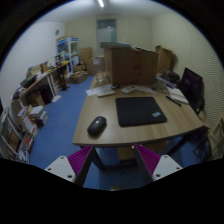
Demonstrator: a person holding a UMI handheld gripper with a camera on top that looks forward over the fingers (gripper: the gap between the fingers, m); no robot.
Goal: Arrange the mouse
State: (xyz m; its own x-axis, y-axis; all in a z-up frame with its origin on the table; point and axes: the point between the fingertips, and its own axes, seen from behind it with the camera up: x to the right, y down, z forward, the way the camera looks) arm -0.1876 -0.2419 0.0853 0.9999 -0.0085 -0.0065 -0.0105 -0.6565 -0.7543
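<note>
A dark computer mouse lies on the wooden desk near its near left corner, to the left of a black mouse mat. My gripper hangs in front of and above the desk's near edge, well short of the mouse. Its two fingers with magenta pads stand wide apart and hold nothing. The mouse sits beyond the fingers, slightly left of the gap between them.
A monitor and papers sit at the desk's right side. A wooden partition stands behind the desk. Shelves and clutter line the left wall. Blue floor runs along the desk's left.
</note>
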